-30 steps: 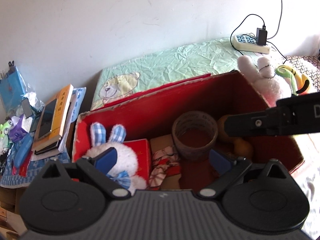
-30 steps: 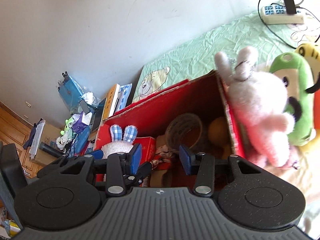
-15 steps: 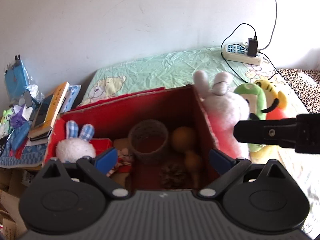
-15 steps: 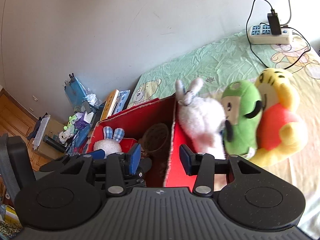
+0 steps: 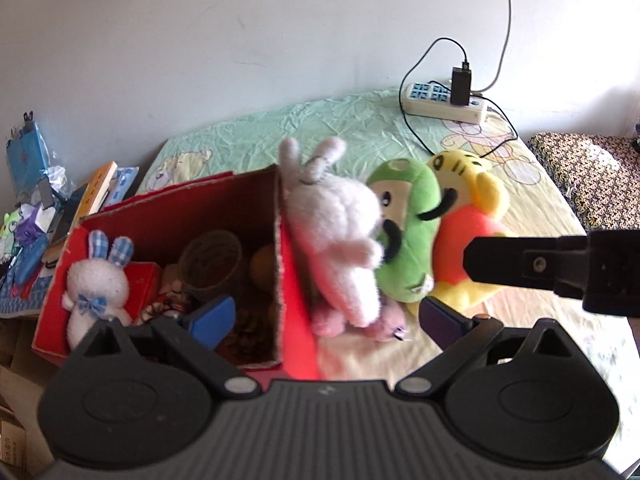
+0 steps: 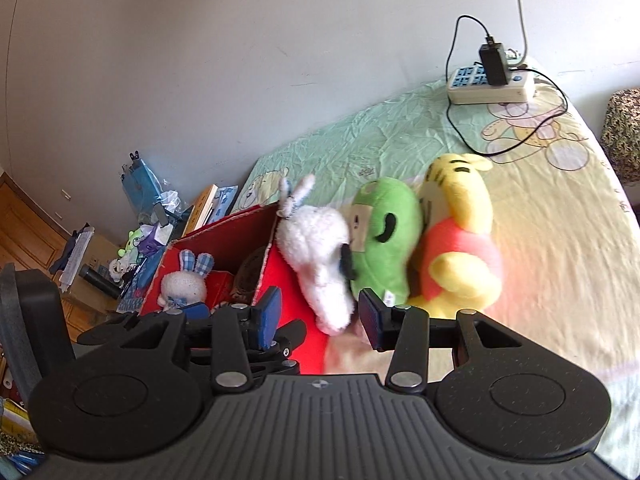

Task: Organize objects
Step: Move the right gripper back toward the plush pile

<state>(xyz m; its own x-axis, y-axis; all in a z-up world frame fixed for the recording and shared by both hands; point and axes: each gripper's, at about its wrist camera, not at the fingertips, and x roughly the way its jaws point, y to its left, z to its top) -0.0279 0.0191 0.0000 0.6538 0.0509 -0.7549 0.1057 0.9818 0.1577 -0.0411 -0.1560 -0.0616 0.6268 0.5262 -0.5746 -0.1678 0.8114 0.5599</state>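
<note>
Left gripper (image 5: pixel 326 320): jaws spread wide, nothing between the blue pads; it hovers over the right wall of the red cardboard box (image 5: pixel 280 264) and the foot of the white plush rabbit (image 5: pixel 336 232).

Right gripper (image 6: pixel 318 318): jaws partly apart, holding nothing; the rabbit's lower end (image 6: pixel 320 272) shows in the gap beyond the pads, not pressed by them. One of its black fingers crosses the right side of the left wrist view.

Red cardboard box: open-topped, on the bed (image 5: pixel 360 136) at its left end. Contents: small white bunny with blue checked ears (image 5: pixel 98 280) at the left wall, upright; woven brown cup (image 5: pixel 210 258) in the middle, mouth up; small red carton (image 5: pixel 142 284); pine cone (image 5: pixel 250 330) near the front; brown round item at the right wall, partly hidden.

White plush rabbit: outside the box, leaning on its right wall, long axis running from ears at the far upper left to feet nearest the camera.

Green plush toy (image 5: pixel 404 236): touching the rabbit's right side, upright, slightly tilted.

Yellow plush toy with red shirt (image 5: pixel 460 220): touching the green one, rightmost of the row.

Open room: bare bedsheet to the right of the toys and behind them, up to the power strip (image 5: pixel 444 102) with plugged charger near the wall. Left of the box, cluttered books and packets beyond the bed edge.
</note>
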